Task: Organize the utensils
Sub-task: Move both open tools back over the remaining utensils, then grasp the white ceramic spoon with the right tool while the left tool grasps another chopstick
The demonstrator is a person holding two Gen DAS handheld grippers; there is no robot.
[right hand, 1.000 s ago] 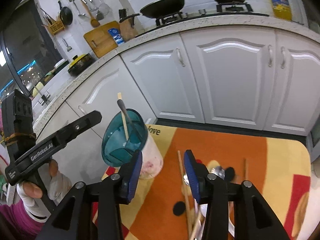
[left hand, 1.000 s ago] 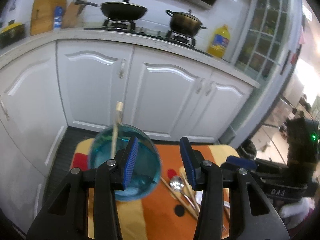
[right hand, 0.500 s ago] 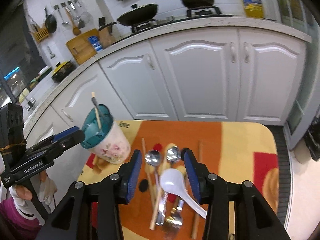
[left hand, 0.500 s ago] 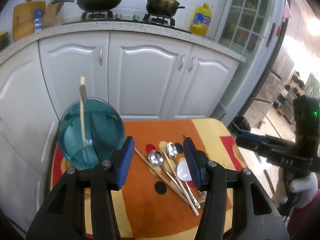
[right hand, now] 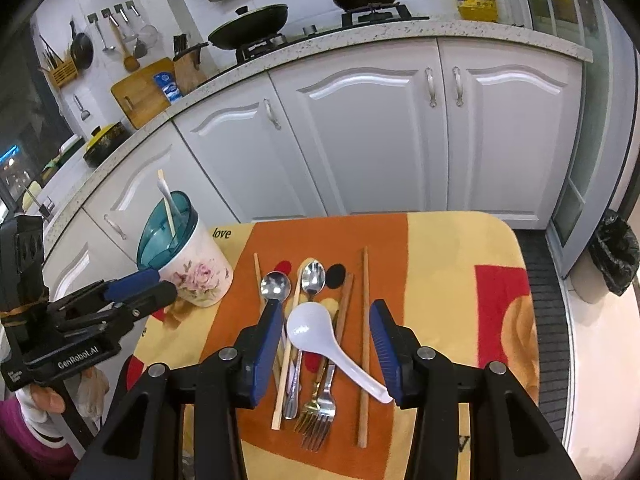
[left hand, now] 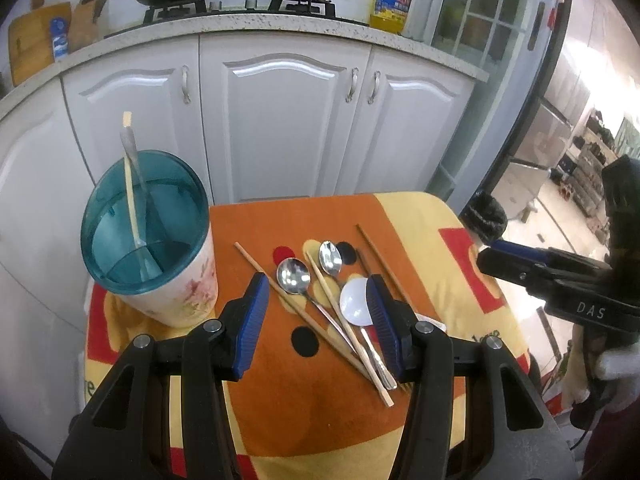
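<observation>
Your left gripper hangs above the small table with the orange, yellow and red patterned cloth, its blue pads standing wide apart after spreading further just now, and nothing is between them. Through that gap you see the loose cutlery lying on the cloth. Your right gripper hovers over the same pile, blue pads apart and clamped on nothing; the white plastic soup spoon lies on the cloth below the gap, bowl toward the cabinets, handle running back toward the right pad.

Beside it, two shiny metal spoons lie bowl-up side by side, near a black dot in the cloth's pattern. Several wooden chopsticks lie lengthwise among them, one well off to the right of the pile. Metal forks sit at the near end, tines toward you.

To the left of the pile stands the white floral holder cup with a teal translucent rim, upright at the cloth's left edge. Inside it one pale wooden chopstick and one metal utensil handle lean together. In the right wrist view your left gripper's tips sit just beside that cup, whether touching it I cannot tell.

Behind the table run white kitchen cabinets.
</observation>
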